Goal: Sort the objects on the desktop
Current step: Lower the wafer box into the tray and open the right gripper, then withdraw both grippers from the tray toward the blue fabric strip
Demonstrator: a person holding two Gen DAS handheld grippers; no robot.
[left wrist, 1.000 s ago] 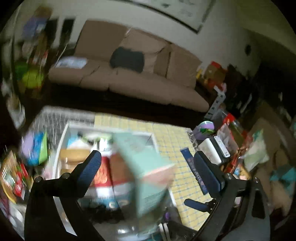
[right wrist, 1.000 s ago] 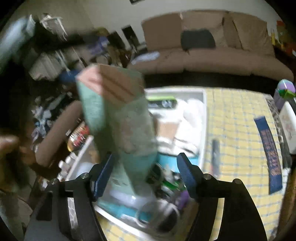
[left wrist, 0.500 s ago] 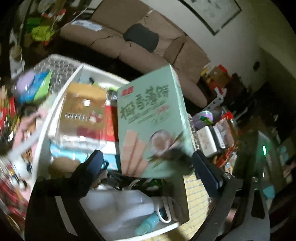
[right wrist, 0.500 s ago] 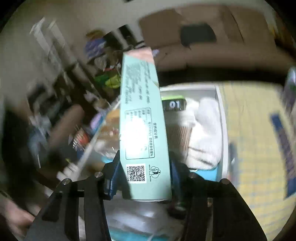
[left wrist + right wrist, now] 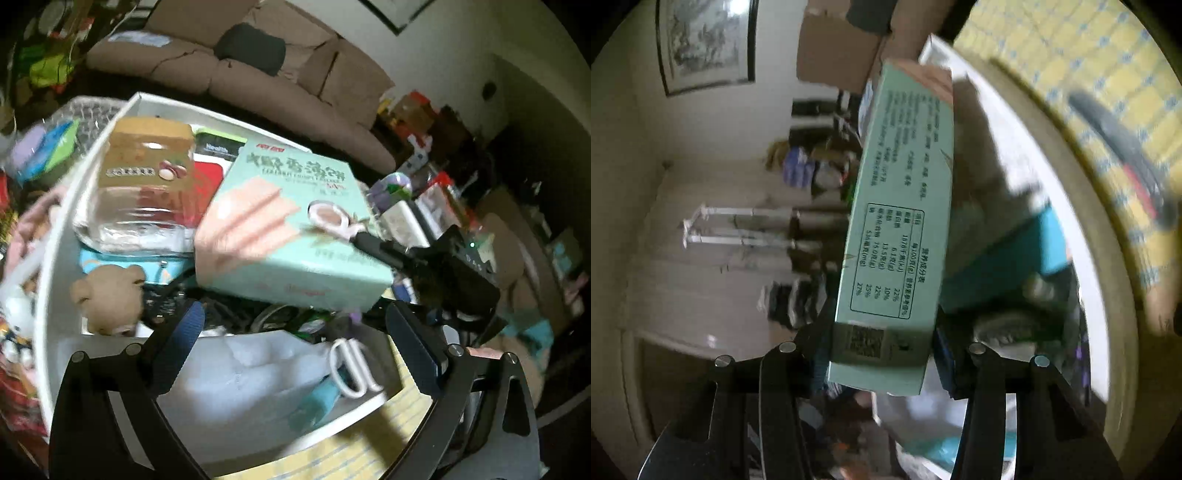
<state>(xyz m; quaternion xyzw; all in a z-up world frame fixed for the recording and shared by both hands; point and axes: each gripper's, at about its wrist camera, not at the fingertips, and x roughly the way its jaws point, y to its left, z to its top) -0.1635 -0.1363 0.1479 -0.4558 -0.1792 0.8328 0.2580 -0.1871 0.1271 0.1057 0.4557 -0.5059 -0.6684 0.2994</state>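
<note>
A mint-green wafer box (image 5: 897, 236) sits between the fingers of my right gripper (image 5: 882, 354), which is shut on its lower end. In the left wrist view the same box (image 5: 288, 229) lies tilted nearly flat over the white bin (image 5: 51, 266), with a black finger (image 5: 373, 245) of the right gripper on its right edge. My left gripper (image 5: 295, 332) hangs open and empty just above the bin's near end, below the box.
The bin holds a cork-lidded glass jar (image 5: 144, 184), a small brown bear (image 5: 107, 299), a white plastic bag (image 5: 251, 369) and a teal-handled peeler (image 5: 347, 373). A yellow checked cloth (image 5: 1108, 74) lies beside it. Clutter crowds the right edge (image 5: 406, 218), with a sofa (image 5: 258, 81) behind.
The right gripper closed on the wafer box, then rolled, tipping it from upright to nearly flat over the bin. Both grippers sank toward the bin. The left stayed open.
</note>
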